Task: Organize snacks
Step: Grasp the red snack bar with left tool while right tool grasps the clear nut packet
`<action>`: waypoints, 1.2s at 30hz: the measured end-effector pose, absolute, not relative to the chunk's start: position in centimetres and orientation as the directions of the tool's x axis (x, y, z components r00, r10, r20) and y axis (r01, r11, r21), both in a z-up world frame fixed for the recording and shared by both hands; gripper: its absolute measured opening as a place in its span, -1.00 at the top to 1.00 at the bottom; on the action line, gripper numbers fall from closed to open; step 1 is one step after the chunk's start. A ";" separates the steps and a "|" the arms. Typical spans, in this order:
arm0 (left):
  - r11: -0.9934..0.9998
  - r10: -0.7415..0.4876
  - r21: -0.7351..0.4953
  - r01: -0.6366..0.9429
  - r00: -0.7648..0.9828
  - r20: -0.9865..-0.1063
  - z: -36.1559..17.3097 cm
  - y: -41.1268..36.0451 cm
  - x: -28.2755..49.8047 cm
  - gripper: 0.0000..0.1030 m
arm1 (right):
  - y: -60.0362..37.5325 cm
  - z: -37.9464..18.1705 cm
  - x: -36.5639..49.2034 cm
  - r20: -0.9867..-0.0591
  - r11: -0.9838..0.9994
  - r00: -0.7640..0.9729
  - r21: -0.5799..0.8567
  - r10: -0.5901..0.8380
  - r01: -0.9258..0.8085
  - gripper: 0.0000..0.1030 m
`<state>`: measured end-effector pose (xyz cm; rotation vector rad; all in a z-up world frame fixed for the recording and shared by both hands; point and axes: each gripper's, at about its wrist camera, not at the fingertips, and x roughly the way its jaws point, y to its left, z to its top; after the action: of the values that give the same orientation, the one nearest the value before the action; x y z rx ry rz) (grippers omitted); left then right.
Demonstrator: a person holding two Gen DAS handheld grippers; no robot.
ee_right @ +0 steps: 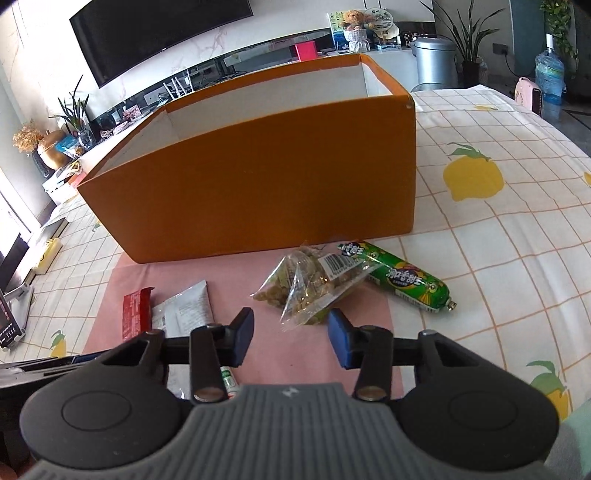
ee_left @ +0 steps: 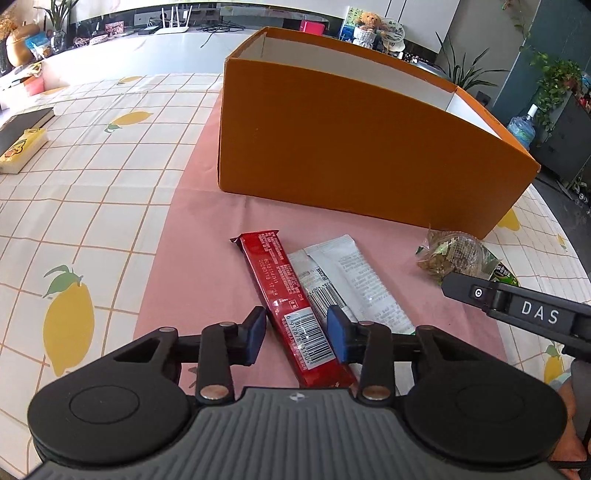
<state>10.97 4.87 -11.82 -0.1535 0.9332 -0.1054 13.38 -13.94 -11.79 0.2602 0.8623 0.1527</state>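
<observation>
Nothing visible inside orange box (ee_left: 362,147). Four snacks on pink mat: red bar (ee_left: 291,306), grey sachet (ee_left: 354,280), clear nut bag (ee_right: 314,284), green sausage (ee_right: 402,277). Left gripper (ee_left: 296,334) part-open astride red bar, unpinched; right gripper (ee_right: 291,338) part-open, straddling nut bag's corner.

A lemon-print tablecloth (ee_left: 110,177) covers the table, bearing a pink mat (ee_left: 195,266), a black book (ee_left: 22,123) and a yellow pack (ee_left: 22,149).

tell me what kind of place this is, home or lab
Most likely a home living room. A large wall-mounted TV hangs over a long low cabinet, houseplants and a teddy bear sit along the wall, and the table wears a lemon-print tablecloth with an orange box on it.
</observation>
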 end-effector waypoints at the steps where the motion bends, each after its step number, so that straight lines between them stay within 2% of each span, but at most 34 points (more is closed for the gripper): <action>1: 0.984 -0.158 -0.176 0.028 0.595 -0.788 -11.9 4.9 10.9 0.16 | -14.0 -12.0 13.5 -0.732 0.956 0.638 0.292 0.239 -0.024 0.45; 4: 0.986 -0.152 -0.165 0.033 0.592 -0.791 -11.8 5.0 11.0 0.32 | -14.1 -12.4 13.7 -0.743 0.952 0.622 0.306 0.247 -0.012 0.71; 10: 0.987 -0.144 -0.158 0.027 0.579 -0.802 -11.7 5.8 10.6 0.41 | -13.5 -12.0 13.0 -0.741 0.954 0.617 0.295 0.264 -0.055 0.93; 22: 0.984 -0.173 -0.165 0.065 0.563 -0.808 -11.6 7.0 9.6 0.41 | -12.8 -11.6 9.1 -0.776 0.954 0.561 0.281 0.289 -0.102 0.94; 25: 0.983 -0.178 -0.168 0.070 0.564 -0.806 -11.6 7.1 9.6 0.39 | -12.3 -11.3 8.5 -0.789 0.971 0.566 0.203 0.239 -0.128 0.78; 26: 0.984 -0.177 -0.165 0.073 0.565 -0.806 -11.6 7.0 9.6 0.38 | -12.3 -11.1 8.4 -0.787 0.975 0.575 0.180 0.221 -0.129 0.65; 27: 0.984 -0.176 -0.160 0.078 0.567 -0.804 -11.6 7.0 9.6 0.38 | -12.4 -10.7 8.3 -0.780 0.978 0.590 0.168 0.207 -0.122 0.31; 28: 0.984 -0.176 -0.157 0.083 0.569 -0.803 -11.6 6.9 9.6 0.35 | -12.6 -10.3 8.3 -0.769 0.980 0.607 0.167 0.201 -0.113 0.16; 32: 0.980 -0.194 -0.183 0.078 0.571 -0.797 -11.6 7.0 9.6 0.21 | -13.1 -9.1 9.3 -0.740 0.978 0.645 0.195 0.192 -0.067 0.10; 36: 0.977 -0.204 -0.195 0.080 0.586 -0.784 -11.4 7.2 9.8 0.14 | -13.2 -8.9 11.1 -0.734 0.973 0.653 0.228 0.187 -0.023 -0.13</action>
<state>9.79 7.16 -11.40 -0.1450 0.9308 -0.1662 11.13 -13.21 -8.94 0.2060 0.8530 0.1203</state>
